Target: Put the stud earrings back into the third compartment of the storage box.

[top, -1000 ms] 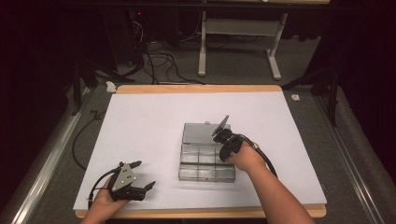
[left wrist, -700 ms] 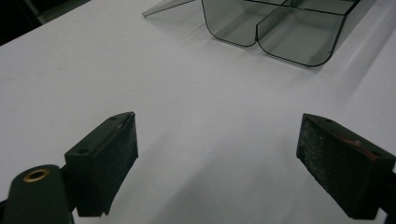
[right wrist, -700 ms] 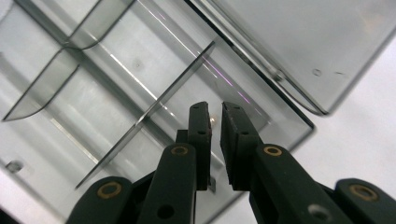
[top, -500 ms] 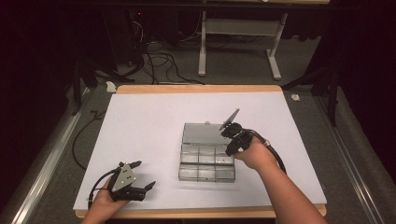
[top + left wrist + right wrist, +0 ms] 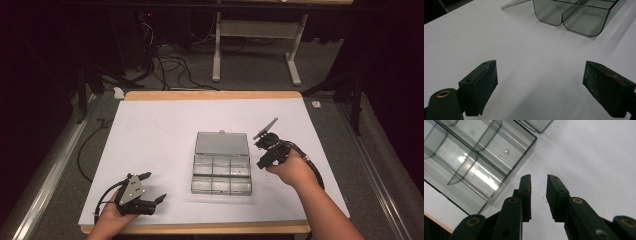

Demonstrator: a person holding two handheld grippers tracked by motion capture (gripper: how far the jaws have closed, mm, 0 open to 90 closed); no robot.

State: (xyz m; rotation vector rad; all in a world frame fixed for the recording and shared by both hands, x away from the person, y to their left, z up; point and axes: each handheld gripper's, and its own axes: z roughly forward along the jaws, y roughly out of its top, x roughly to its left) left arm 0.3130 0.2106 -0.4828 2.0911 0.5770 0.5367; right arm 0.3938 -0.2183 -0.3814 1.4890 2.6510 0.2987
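My right gripper [image 5: 263, 148] has pulled away from the clear organiser box [image 5: 221, 162] and now hangs just beside its right edge.
Box sits mid-table on the white sheet [image 5: 150, 135], lid laid back. Right jaws have just been opening to a narrow gap, nothing between them; left gripper [image 5: 150, 192] stands wide, empty. A tiny piece [image 5: 505, 152] lies in one compartment. Swing back low and I'd shove the light box.

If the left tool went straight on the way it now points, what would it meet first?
Probably the clear compartment box. The left tool stands open over the bare white table sheet, nothing between its pads, and the box's near corner lies ahead, slightly right of centre. Depth is unclear.
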